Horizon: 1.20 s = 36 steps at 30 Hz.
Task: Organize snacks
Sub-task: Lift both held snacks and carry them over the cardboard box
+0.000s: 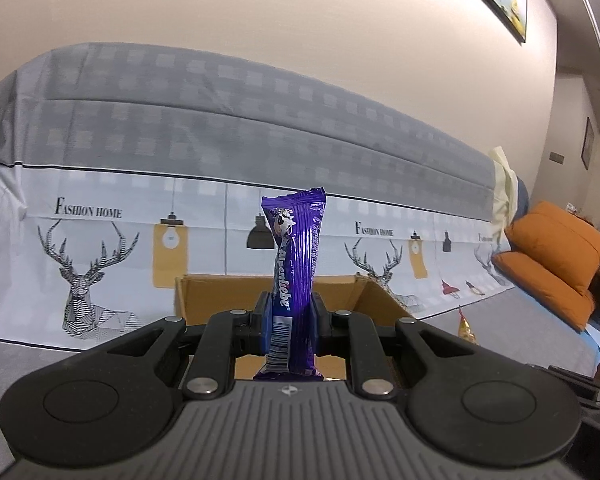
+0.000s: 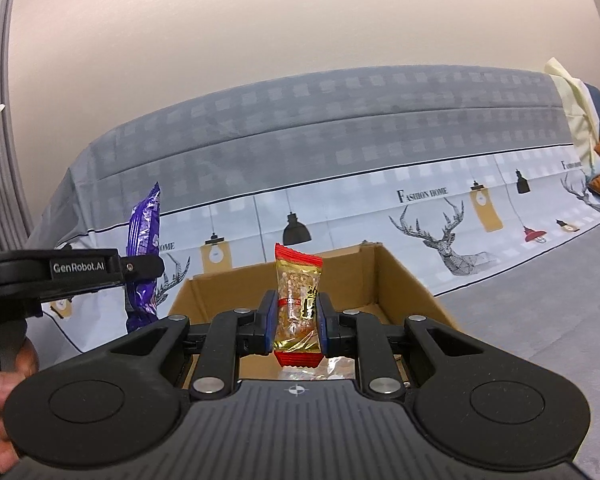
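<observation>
Item 1: my left claw (image 1: 290, 320), pads clamped on a purple Alpenliebe packet (image 1: 296, 276) that stands upright at frame centre, in front of the cardboard box (image 1: 340, 292).

Item 2: my right claw (image 2: 298, 314), pads clamped on a clear nut snack packet (image 2: 298, 300) with red ends, upright at centre frame over the open box (image 2: 400, 280).

Item 3: 1 more clear wrapper (image 2: 320, 370) in the box, low in the frame.

Item 4: a gold-wrapped snack (image 1: 466, 326), lower right, beside the box on the grey surface.

Item 5: a deer-print cover (image 1: 88, 272) behind.

Item 6: a hand (image 2: 0, 392), lower left.
</observation>
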Available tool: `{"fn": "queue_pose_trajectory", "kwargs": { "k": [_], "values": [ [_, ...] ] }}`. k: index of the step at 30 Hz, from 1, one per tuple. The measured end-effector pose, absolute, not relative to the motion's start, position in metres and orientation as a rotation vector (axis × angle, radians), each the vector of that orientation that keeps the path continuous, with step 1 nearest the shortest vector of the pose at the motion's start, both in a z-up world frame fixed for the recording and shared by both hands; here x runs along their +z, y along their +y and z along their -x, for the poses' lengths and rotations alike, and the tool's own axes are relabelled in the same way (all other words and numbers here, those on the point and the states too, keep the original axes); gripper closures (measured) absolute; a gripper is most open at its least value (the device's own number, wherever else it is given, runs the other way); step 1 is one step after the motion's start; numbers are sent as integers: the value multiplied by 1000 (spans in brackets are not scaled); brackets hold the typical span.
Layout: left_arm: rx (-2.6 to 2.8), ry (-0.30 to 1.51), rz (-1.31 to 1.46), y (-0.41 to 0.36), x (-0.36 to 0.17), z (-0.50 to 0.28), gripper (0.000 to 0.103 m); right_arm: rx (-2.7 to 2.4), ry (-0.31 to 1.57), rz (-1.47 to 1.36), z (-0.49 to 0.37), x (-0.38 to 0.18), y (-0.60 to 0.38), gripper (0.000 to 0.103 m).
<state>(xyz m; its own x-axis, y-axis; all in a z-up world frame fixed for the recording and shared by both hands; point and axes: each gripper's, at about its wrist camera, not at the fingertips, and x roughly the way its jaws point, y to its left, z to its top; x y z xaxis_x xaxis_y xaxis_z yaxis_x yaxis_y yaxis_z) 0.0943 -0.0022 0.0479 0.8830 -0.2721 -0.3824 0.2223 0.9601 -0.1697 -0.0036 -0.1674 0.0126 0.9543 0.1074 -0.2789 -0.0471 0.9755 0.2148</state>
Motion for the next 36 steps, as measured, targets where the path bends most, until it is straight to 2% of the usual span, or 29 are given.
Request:
{"fn": "queue_pose_trajectory", "kwargs": {
  "k": [36],
  "values": [
    [-348,408,86,-28,35,-102,84,24,301,-210,2,12,-168,81]
  ]
}}
